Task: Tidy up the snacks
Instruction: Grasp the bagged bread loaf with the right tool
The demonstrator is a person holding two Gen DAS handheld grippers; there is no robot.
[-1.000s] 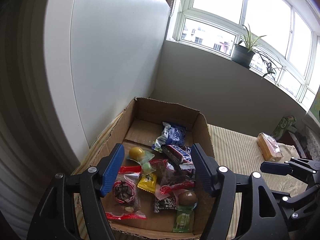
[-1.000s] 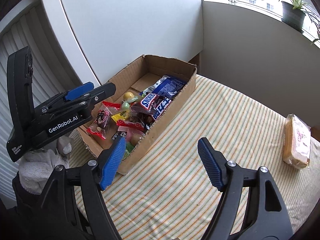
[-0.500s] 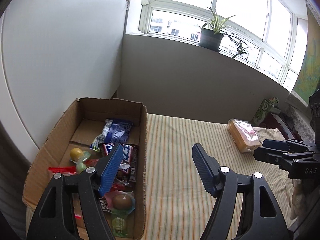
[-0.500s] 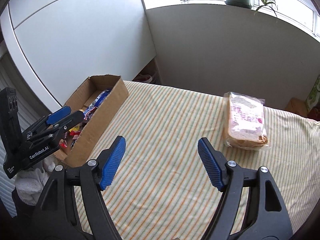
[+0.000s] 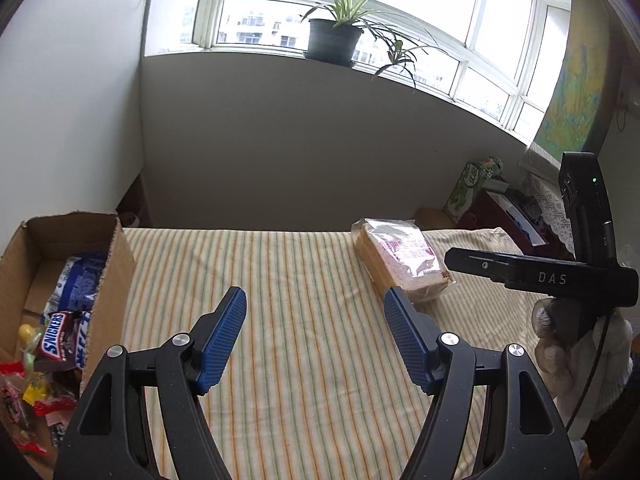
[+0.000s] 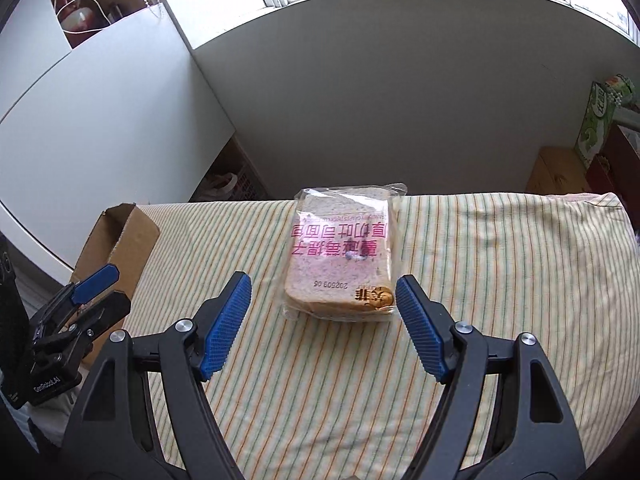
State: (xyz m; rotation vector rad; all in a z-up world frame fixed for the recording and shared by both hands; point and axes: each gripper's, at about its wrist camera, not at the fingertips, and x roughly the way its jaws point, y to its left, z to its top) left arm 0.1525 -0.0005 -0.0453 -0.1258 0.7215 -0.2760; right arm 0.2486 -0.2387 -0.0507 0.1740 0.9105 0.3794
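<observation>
A clear bag of sliced bread [image 6: 340, 254] with pink print lies flat on the striped tablecloth [image 6: 480, 280]. My right gripper [image 6: 323, 322] is open, and the near edge of the bag sits just ahead of its blue pads, apart from them. In the left wrist view the same bread bag [image 5: 400, 264] lies right of centre. My left gripper [image 5: 315, 338] is open over bare cloth, with nothing between its fingers. A cardboard box [image 5: 112, 264] at the left holds several wrapped snacks, among them a Snickers bar [image 5: 56, 338].
A potted plant [image 5: 334, 36] stands on the windowsill behind a grey wall. Green cartons and clutter [image 5: 476, 184] sit beyond the table's right end. A gloved hand [image 5: 576, 364] carries the right gripper body. The table's far edge runs behind the bread.
Both grippers have swung to the right, away from the snack box. The bread bag has come to the middle of the right wrist view, just before the open jaws.
</observation>
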